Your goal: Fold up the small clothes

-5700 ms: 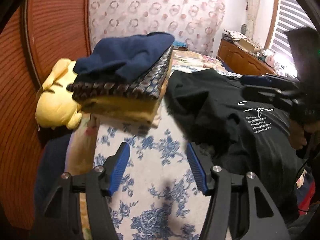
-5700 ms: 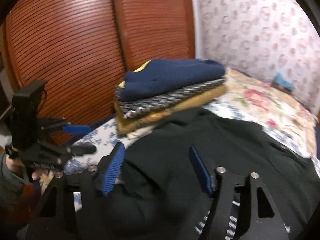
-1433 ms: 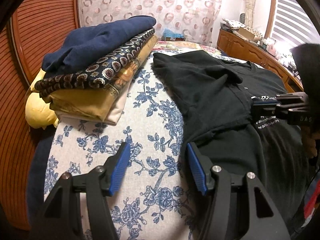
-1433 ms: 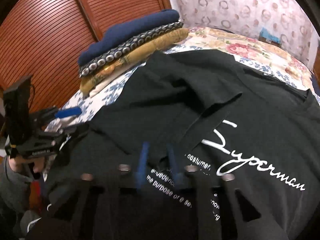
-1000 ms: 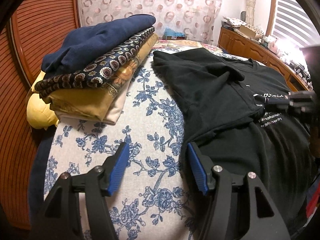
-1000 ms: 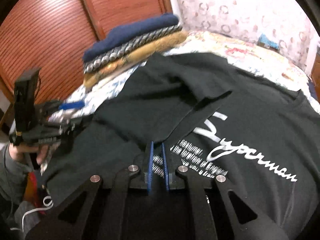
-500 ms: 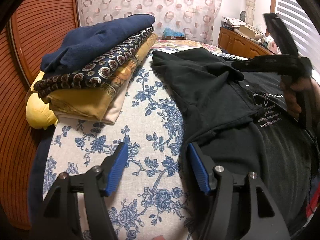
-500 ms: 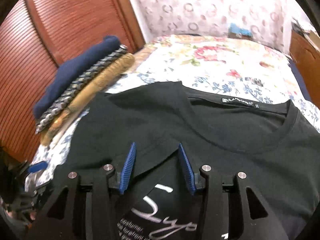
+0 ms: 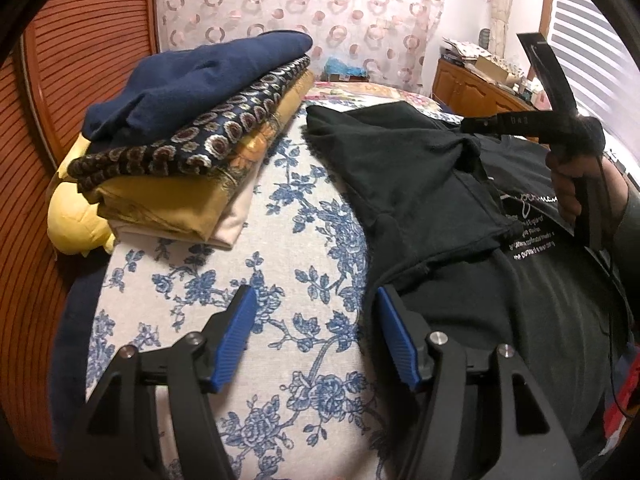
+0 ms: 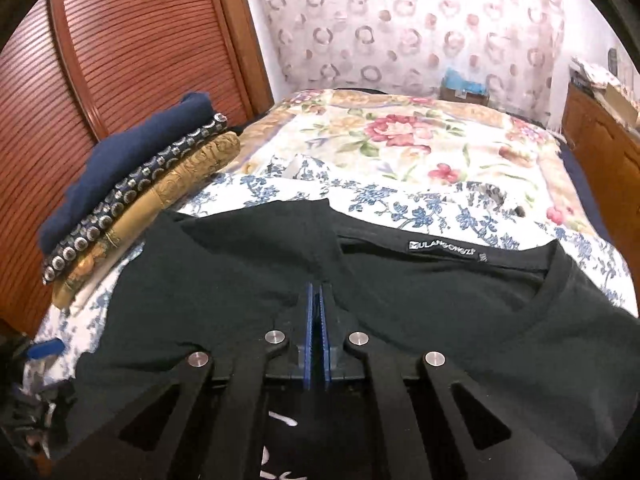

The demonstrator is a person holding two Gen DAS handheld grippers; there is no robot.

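A black T-shirt (image 9: 420,184) with white lettering lies face up on the blue-flowered bed sheet (image 9: 280,240), its left sleeve folded inward over the chest. It also shows in the right wrist view (image 10: 440,280), collar label up. My left gripper (image 9: 312,336) is open and empty, hovering over the sheet at the shirt's left edge. My right gripper (image 10: 316,292) is shut on a fold of the black T-shirt near the collar. The right gripper (image 9: 472,128) also shows in the left wrist view, over the shirt's shoulder.
A stack of folded clothes (image 9: 192,128), navy on top, patterned and yellow below, sits at the left of the bed (image 10: 132,200). A yellow plush (image 9: 76,224) lies beside it. A wooden louvred door (image 10: 120,52) is at left, a dresser (image 9: 472,88) at right.
My right gripper let go of the folded sleeve, moved up toward the collar, opened, then shut on the shirt fabric there. My left gripper has stayed open and nearly still.
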